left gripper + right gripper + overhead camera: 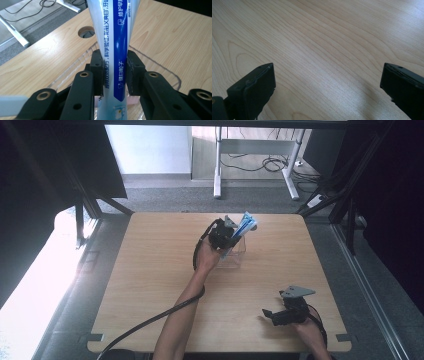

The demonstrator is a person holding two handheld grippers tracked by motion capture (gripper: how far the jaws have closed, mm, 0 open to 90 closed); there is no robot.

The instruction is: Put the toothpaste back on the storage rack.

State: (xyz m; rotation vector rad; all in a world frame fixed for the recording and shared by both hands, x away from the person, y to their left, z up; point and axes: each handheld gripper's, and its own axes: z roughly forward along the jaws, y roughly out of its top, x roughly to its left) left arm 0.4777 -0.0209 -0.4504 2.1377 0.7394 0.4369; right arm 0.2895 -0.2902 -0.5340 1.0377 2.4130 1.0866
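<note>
A blue and white toothpaste tube is clamped in my left gripper, held tilted above a clear plastic box near the table's back middle. In the left gripper view both jaws press against the tube, which rises out of the top of the frame, and the clear box's rim curves below it. My right gripper rests low near the table's front right, open. In the right gripper view its two fingertips stand wide apart over bare wood with nothing between them.
The wooden table has a round cable hole behind the box. A white desk frame and cables lie on the floor beyond the far edge. Dark frame posts flank the table at both sides.
</note>
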